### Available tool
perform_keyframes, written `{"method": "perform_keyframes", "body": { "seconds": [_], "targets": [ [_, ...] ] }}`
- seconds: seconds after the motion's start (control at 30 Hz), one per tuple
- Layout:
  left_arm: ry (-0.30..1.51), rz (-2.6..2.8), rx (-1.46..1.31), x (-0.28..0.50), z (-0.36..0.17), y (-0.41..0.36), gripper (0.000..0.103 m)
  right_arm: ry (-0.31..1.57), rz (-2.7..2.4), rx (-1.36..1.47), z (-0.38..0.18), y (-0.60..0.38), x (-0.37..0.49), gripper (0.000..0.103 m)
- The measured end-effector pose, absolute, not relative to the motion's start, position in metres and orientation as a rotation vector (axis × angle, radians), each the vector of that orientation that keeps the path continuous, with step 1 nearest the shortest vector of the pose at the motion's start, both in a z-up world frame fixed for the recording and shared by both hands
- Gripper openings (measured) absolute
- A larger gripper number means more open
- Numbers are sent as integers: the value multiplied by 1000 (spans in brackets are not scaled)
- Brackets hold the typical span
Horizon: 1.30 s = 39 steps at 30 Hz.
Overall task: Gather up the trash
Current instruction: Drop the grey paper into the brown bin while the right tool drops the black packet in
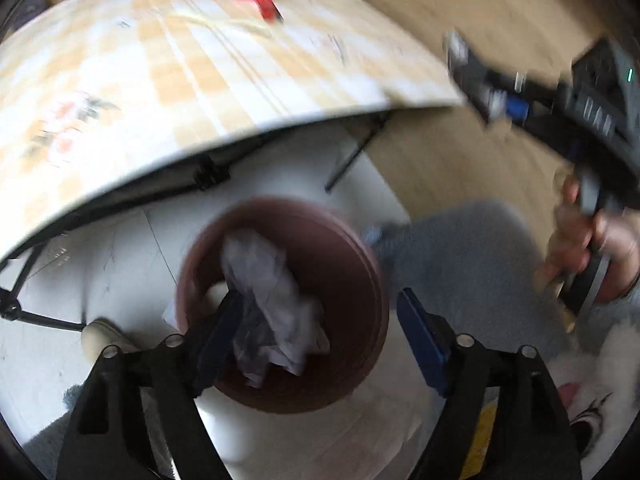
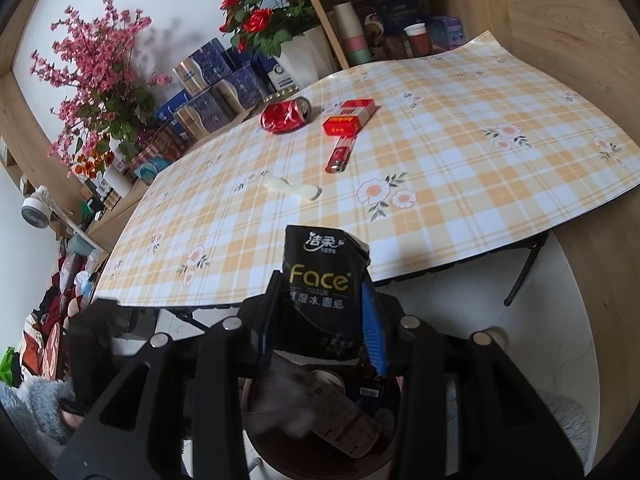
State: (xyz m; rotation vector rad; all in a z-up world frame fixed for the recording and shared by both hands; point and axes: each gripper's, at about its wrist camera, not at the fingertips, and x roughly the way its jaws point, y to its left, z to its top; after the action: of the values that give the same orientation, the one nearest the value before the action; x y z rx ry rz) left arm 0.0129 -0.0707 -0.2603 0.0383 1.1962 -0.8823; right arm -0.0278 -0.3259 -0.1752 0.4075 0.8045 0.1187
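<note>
In the left wrist view my left gripper (image 1: 320, 332) is open above a brown bin (image 1: 360, 280) on the floor; crumpled white paper (image 1: 276, 300) lies between the fingers over the bin, apart from the right finger. My right gripper (image 2: 320, 312) is shut on a black "Face" tissue pack (image 2: 320, 280), held above the bin (image 2: 320, 452), which holds a bottle (image 2: 344, 416) and other trash. On the checked table (image 2: 460, 184) lie a crushed red can (image 2: 286, 115), a red cigarette box (image 2: 350, 117), a red lighter (image 2: 339, 155) and a white scrap (image 2: 294, 189).
Flower pots (image 2: 100, 92), tins (image 2: 216, 96) and cups (image 2: 354, 32) stand behind the table on wooden shelving. The folding table's black legs (image 2: 524, 276) stand beside the bin. A grey fluffy rug (image 1: 472, 264) lies on the white floor. The right gripper's body (image 1: 592, 120) shows in the left wrist view.
</note>
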Motion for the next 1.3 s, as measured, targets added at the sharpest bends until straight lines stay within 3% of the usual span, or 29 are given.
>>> {"method": "perform_keyframes", "body": {
  "seconds": [0.1,0.37,1.1,1.17,1.23,1.3],
  "targets": [
    [1086,-778,-53,18,-238,-47,88,825,130,373,-181,-316,-27,39],
    [895,-383,-293,22,-207,29,88,921,209,299,-206,-279,-27,39],
    [964,-214,-385,12,-232,47,88,1174,262,157,-265,-229,-30,46],
    [973,-204,-392,13,-234,49,88,1182,257,150,-266,-228,-30,57],
    [980,-195,-402,13,-236,50,88,1179,250,140,-265,-228,-30,77],
    [984,-189,-409,13,-237,52,88,1170,248,127,-263,-226,-30,88]
  ]
}}
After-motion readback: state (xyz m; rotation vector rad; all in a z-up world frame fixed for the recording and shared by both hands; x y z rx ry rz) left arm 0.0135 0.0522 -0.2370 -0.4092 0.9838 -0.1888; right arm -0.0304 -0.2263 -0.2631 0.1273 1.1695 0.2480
